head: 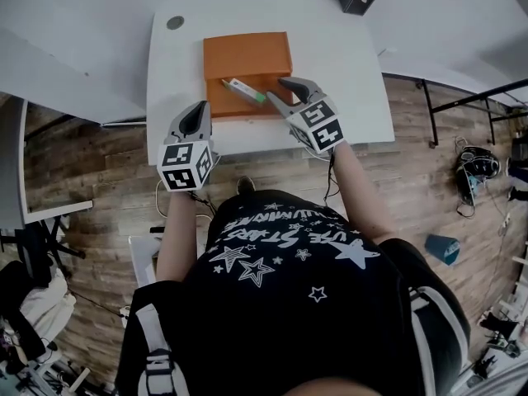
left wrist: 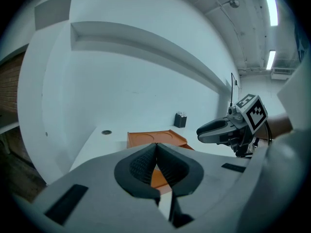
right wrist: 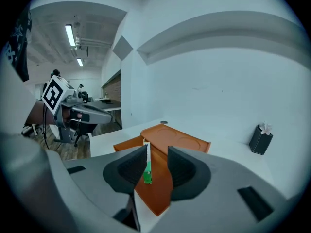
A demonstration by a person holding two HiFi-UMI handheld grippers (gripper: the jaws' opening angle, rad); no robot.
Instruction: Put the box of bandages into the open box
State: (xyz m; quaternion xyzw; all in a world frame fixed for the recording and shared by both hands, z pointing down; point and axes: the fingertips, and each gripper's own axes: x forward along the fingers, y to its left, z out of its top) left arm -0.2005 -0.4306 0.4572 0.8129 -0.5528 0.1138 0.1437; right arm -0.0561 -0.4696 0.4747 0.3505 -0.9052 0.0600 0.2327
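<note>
**Head view.** A slim white-and-green box of bandages [head: 246, 90] lies inside the flat, rectangular open orange box [head: 247, 54], upper centre of frame, on the white table [head: 355, 81]. The right gripper [head: 277, 91], just right of it, is released, jaws apart and empty. The left gripper [left wrist: 156, 148], lower left, is clenched on nothing.

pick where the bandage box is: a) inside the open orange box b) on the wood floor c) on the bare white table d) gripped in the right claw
a: the bandage box sits inside the open orange box, the right claw open, not gripping it.
</note>
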